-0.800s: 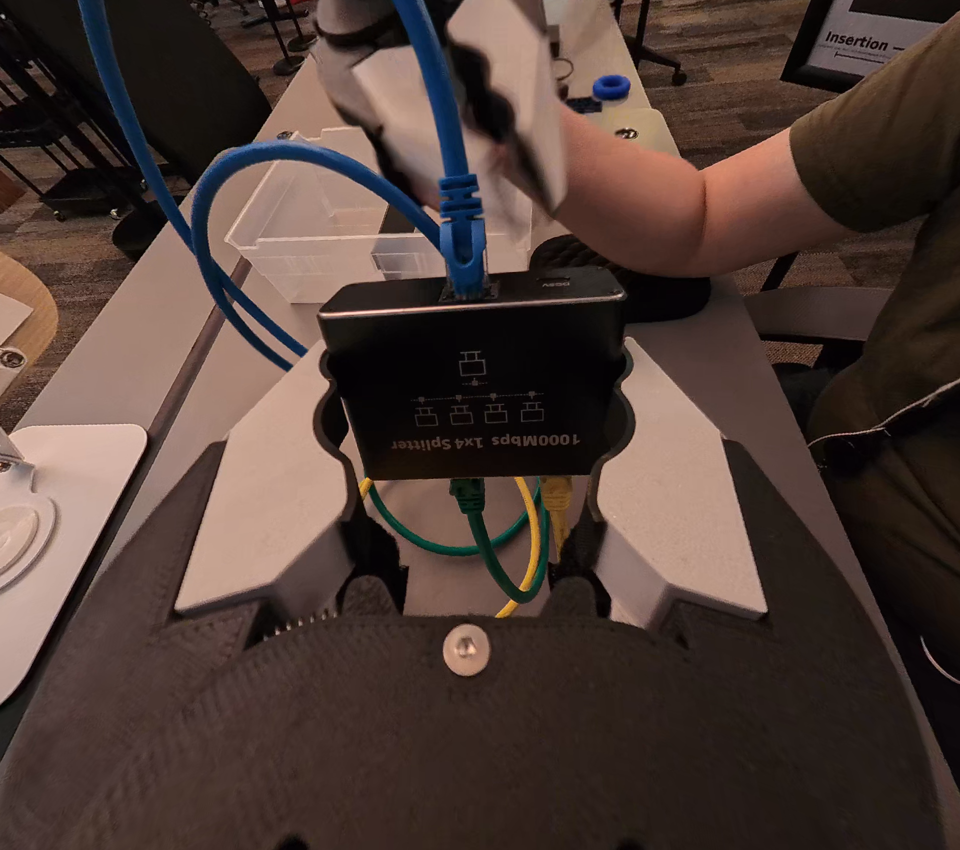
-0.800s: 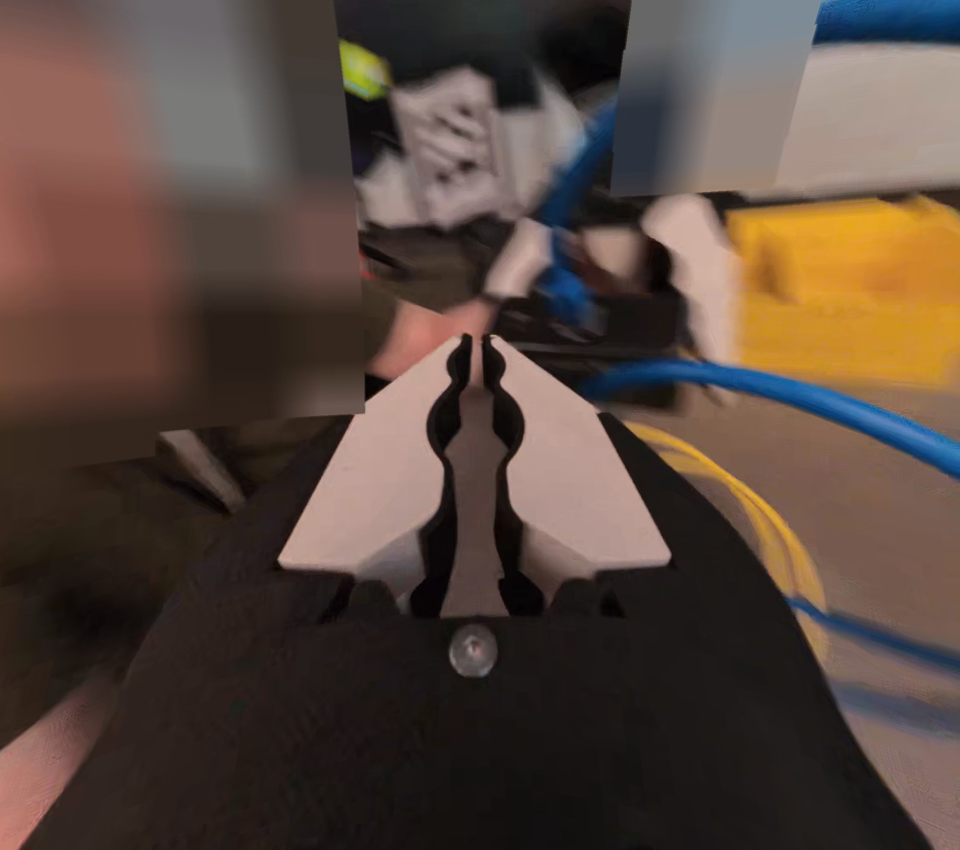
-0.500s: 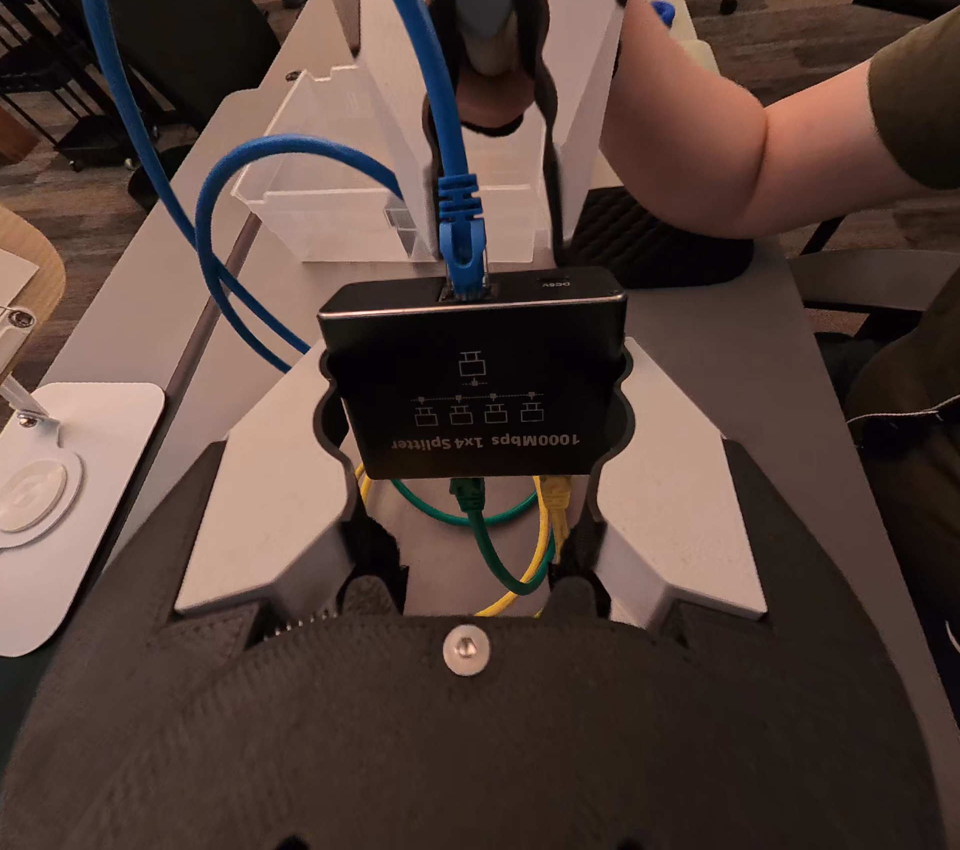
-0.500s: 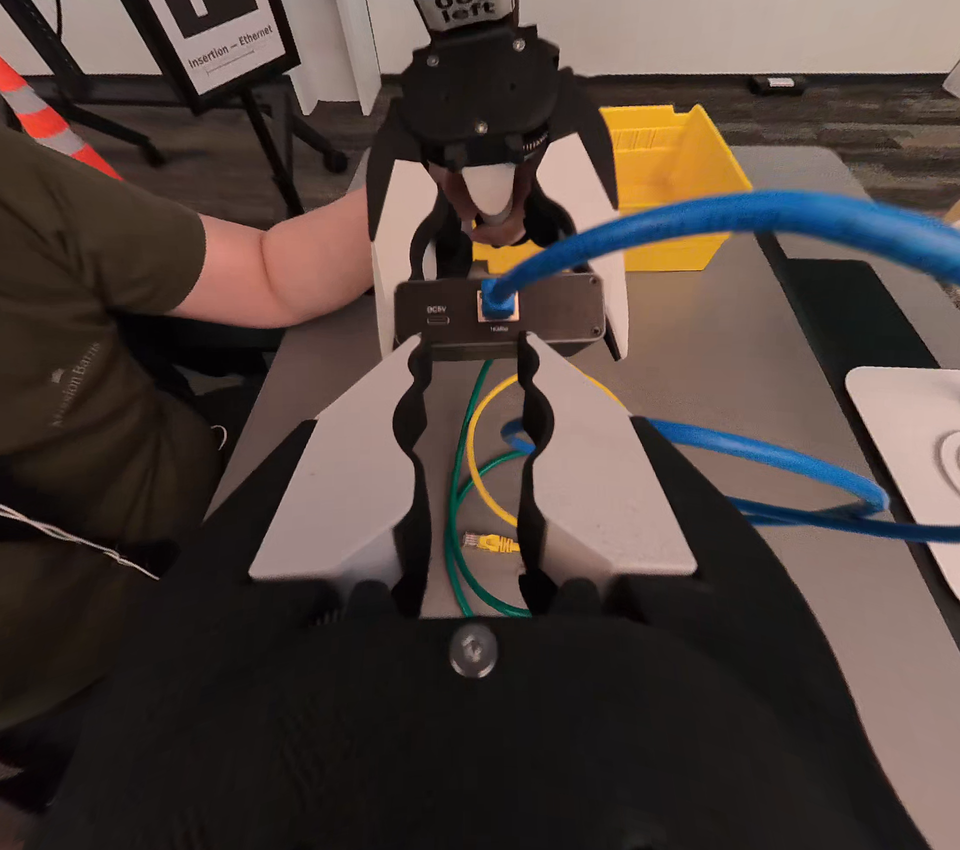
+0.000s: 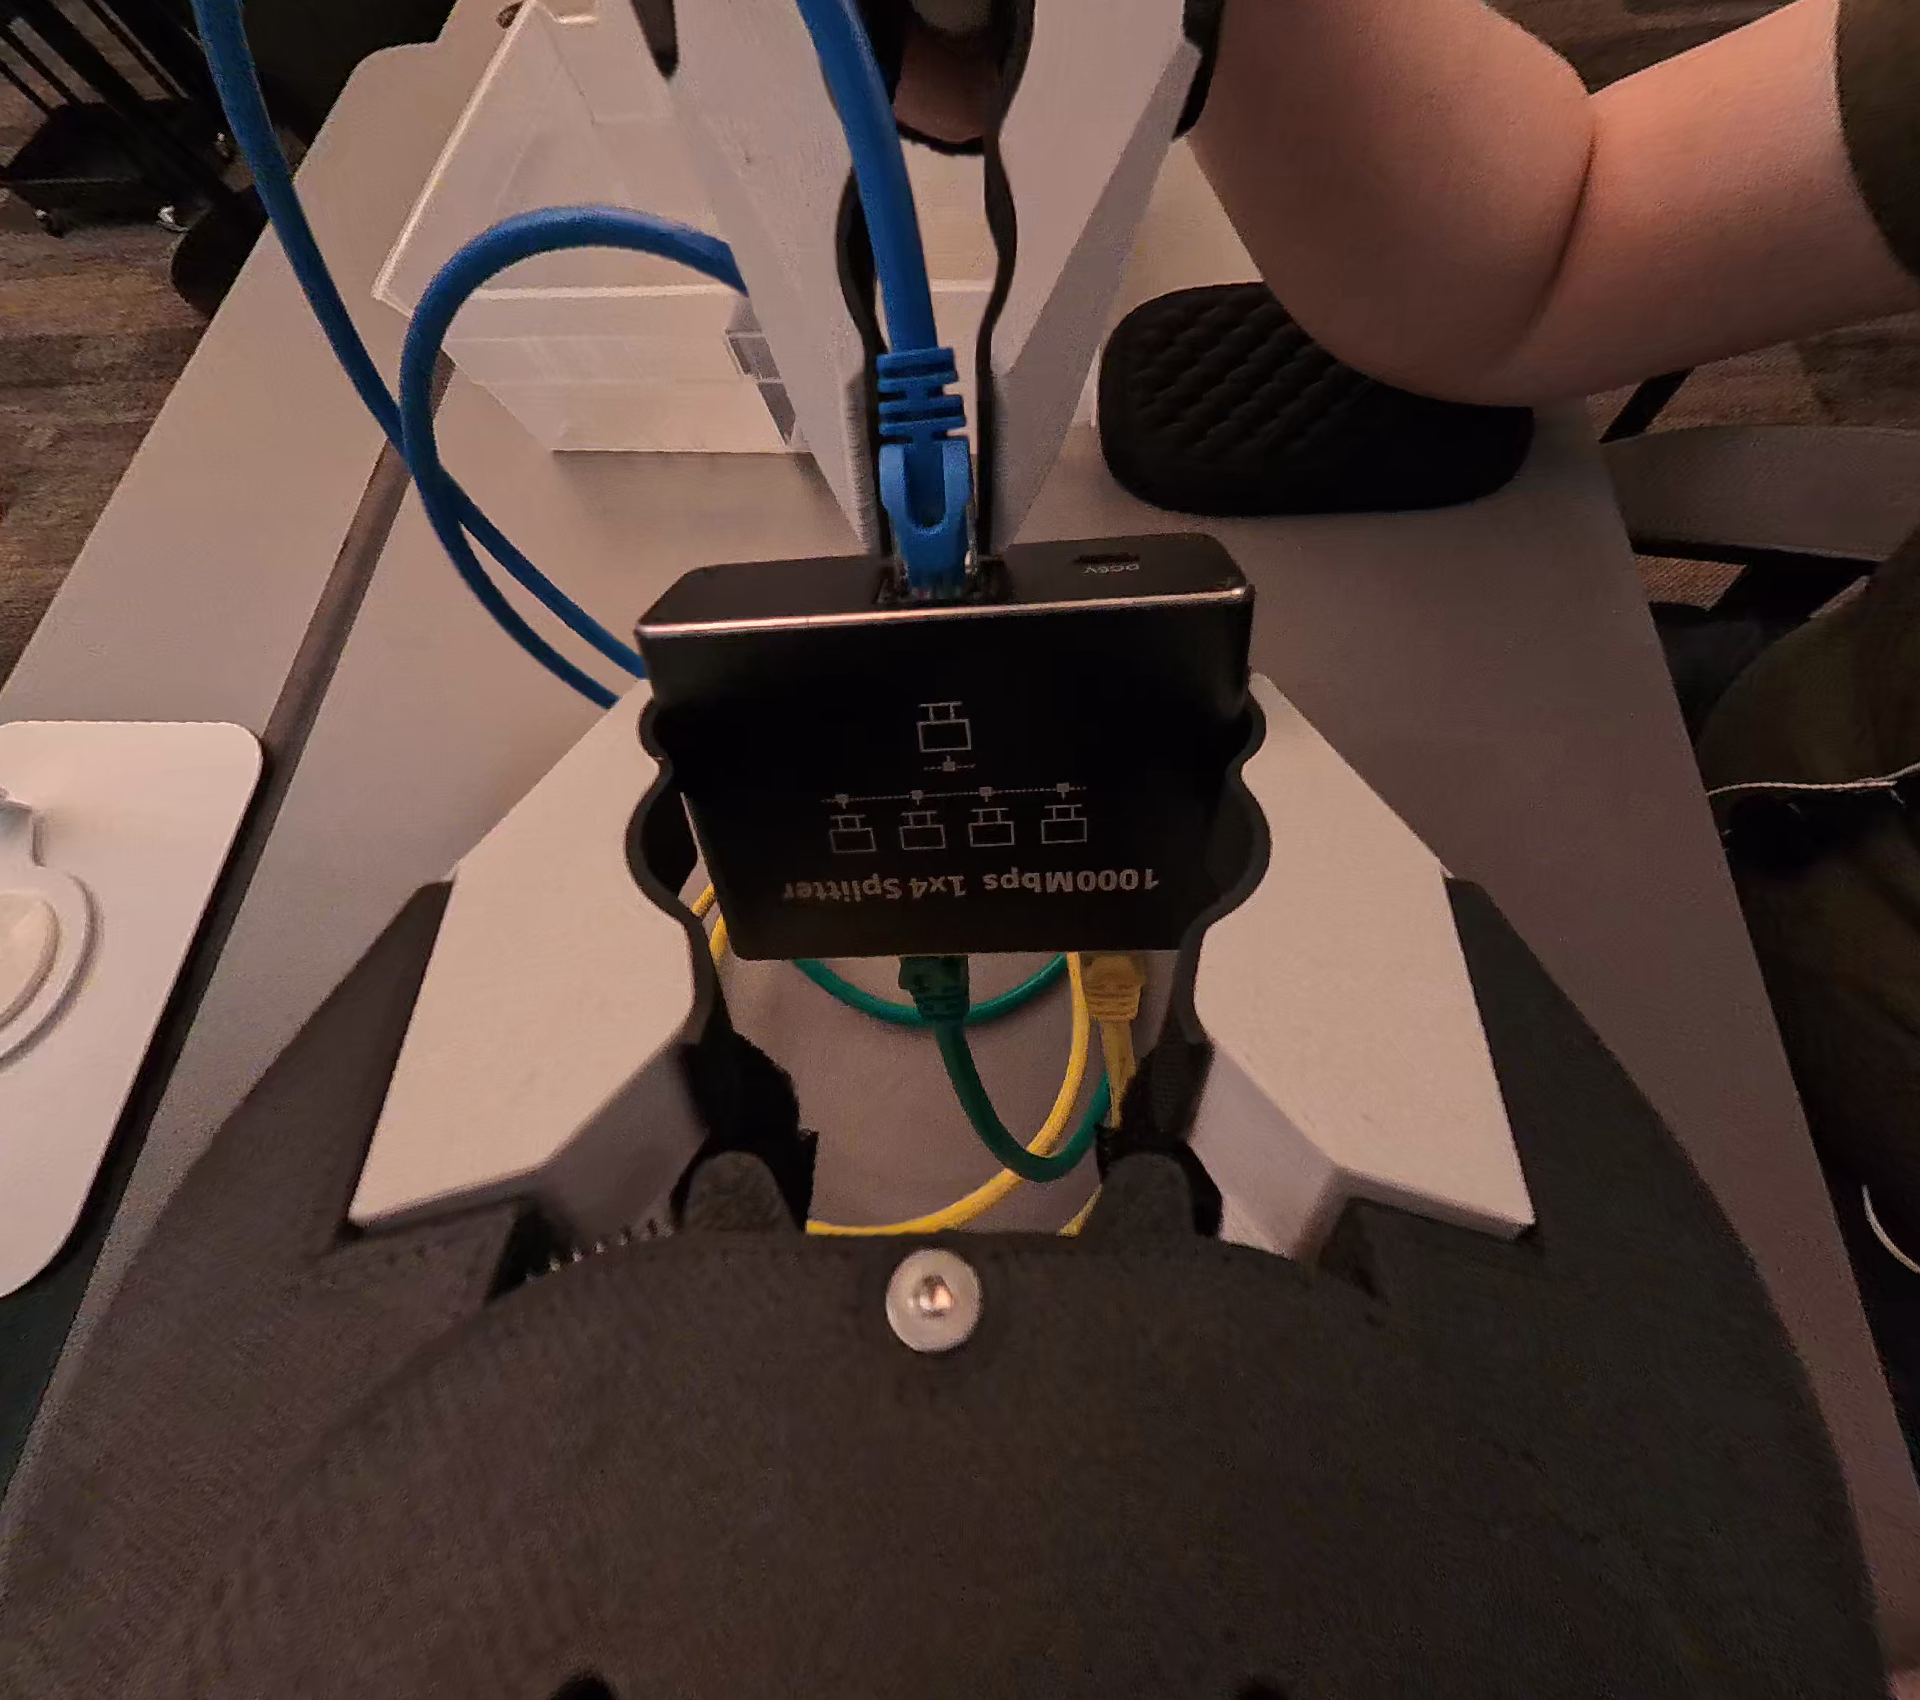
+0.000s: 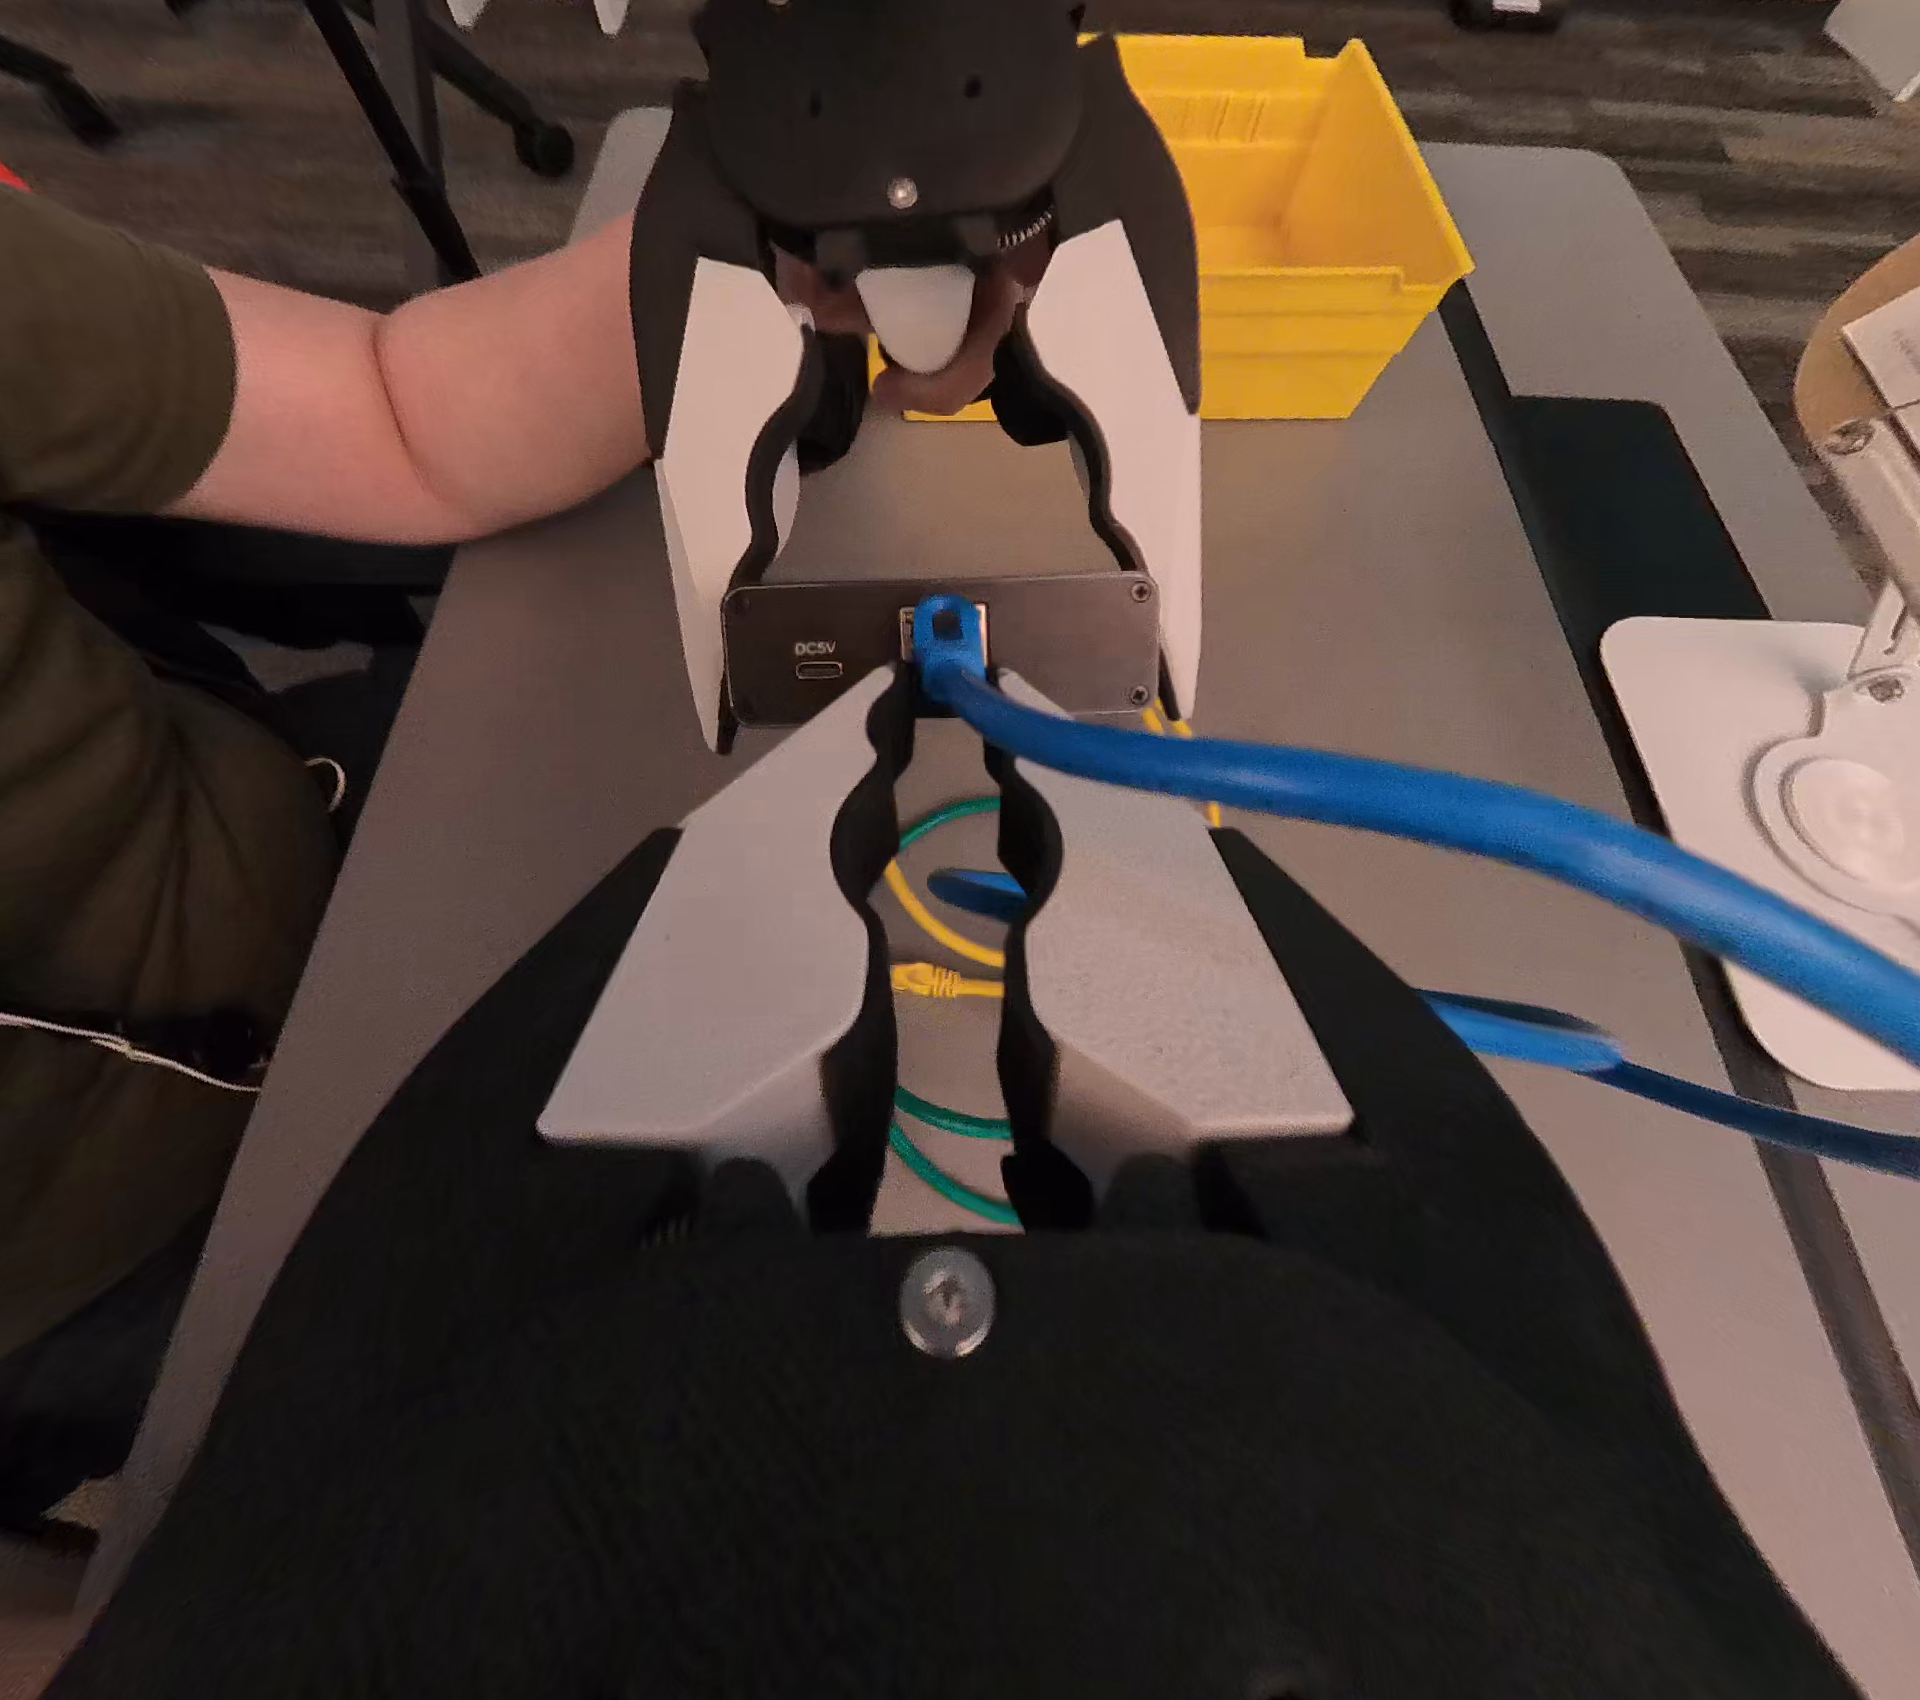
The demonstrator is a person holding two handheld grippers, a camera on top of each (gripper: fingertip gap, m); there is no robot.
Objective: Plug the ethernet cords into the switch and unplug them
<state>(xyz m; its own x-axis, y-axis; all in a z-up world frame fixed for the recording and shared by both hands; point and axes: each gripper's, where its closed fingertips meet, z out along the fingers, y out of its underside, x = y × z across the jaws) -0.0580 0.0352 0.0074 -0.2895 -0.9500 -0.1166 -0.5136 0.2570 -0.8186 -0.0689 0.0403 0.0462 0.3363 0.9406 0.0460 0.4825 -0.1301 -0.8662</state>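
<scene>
On the far left of the left wrist view, a white stand base (image 5: pixel 114 954) lies on the grey table (image 5: pixel 343 611). Just to its right, a blue ethernet cord (image 5: pixel 457 424) loops over the table in front of a clear plastic bin (image 5: pixel 582 341).

In the centre, the left gripper (image 5: pixel 945 809) is clamped on the black switch (image 5: pixel 956 777), one finger against each short side, holding it above the table. The blue plug (image 5: pixel 920 476) sits in the single port on the switch's far face. On the near face, a green cord (image 5: pixel 961 1058) and a yellow cord (image 5: pixel 1112 1027) appear plugged in, side by side.

The right gripper (image 6: pixel 940 694) meets the switch head-on from the far side. Its fingers stand a little apart, one on each side of the blue plug; whether they are already pressing it I cannot tell.

Farther right, a person's forearm (image 5: pixel 1538 196) rests near a black pad (image 5: pixel 1299 403). In the right wrist view, a yellow bin (image 6: pixel 1288 248) stands behind the switch, and a loose yellow plug (image 6: pixel 930 980) lies on the table beneath the right gripper.

My reading is that plugging in is largely done, since three cords look seated. The unplugging seems about to start with the blue cord; the green and yellow ones would still be left to pull.
</scene>
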